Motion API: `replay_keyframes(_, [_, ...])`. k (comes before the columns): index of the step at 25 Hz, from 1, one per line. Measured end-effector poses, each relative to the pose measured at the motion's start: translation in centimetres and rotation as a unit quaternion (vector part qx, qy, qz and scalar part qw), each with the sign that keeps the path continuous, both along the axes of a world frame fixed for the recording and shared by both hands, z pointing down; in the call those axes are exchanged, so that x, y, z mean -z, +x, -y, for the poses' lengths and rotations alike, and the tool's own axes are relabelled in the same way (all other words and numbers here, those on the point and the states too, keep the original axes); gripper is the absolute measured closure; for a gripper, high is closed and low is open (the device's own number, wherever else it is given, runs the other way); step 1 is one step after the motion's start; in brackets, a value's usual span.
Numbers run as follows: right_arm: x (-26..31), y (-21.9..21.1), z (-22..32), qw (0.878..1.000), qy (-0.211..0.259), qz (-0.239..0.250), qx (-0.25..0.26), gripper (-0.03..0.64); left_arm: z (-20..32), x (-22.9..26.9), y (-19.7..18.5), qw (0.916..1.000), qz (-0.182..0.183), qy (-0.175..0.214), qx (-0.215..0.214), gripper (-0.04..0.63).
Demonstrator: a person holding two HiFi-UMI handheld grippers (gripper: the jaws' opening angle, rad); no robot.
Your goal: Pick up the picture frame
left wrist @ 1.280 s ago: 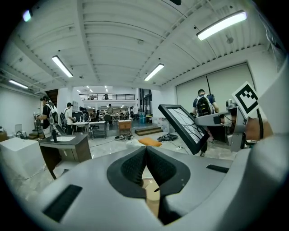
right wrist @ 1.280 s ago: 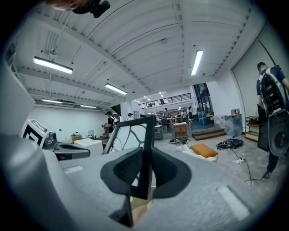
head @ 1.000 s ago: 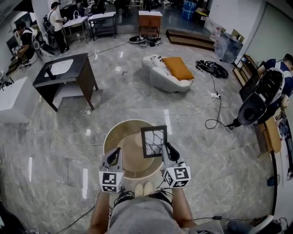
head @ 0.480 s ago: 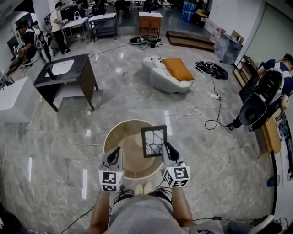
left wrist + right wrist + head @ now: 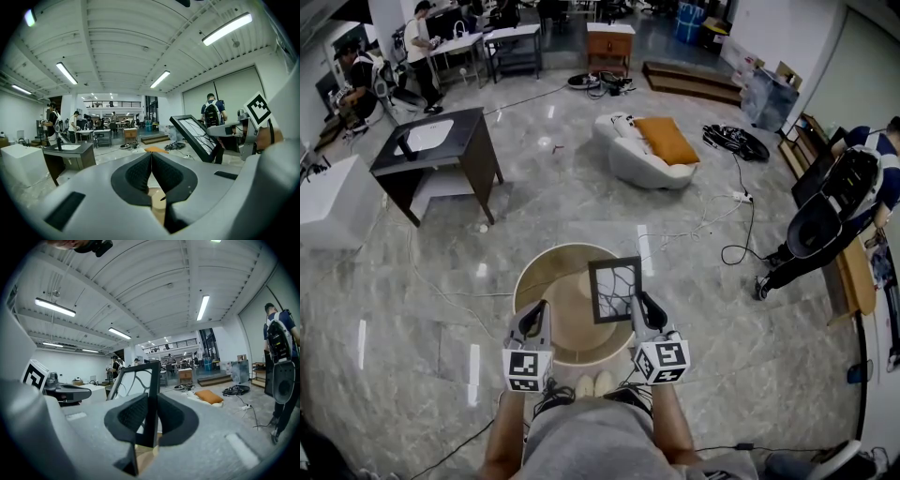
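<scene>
The picture frame (image 5: 616, 290) stands upright over the round wooden desk (image 5: 546, 279). Its long axis is near vertical and its face is turned toward the left gripper (image 5: 536, 314). The frame is rectangular, with a thin black border and a pale face crossed by dark branching lines. The right gripper (image 5: 639, 305) grasps the frame's right-hand edge between its fingers. The left gripper's fingers are clenched together on nothing. Each gripper carries a cube with black-and-white square markers.
</scene>
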State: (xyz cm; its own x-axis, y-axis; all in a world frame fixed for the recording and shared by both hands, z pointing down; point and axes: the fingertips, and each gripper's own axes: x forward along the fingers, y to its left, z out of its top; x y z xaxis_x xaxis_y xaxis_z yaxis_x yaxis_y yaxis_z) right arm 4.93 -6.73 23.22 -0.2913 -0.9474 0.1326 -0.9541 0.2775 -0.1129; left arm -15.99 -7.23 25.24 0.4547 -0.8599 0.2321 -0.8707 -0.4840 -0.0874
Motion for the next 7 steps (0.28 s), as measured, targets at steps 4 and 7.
replay_keyframes(4, [-0.11, 0.00, -0.17, 1.000, -0.001, 0.001, 0.001, 0.552, -0.16, -0.16, 0.03, 1.0000, -0.001, -0.001, 0.000, 0.575])
replay_keyframes(7, [-0.06, -0.06, -0.25, 1.000, 0.000, 0.002, 0.001, 0.552, -0.28, -0.36, -0.12, 1.0000, -0.001, 0.000, 0.000, 0.575])
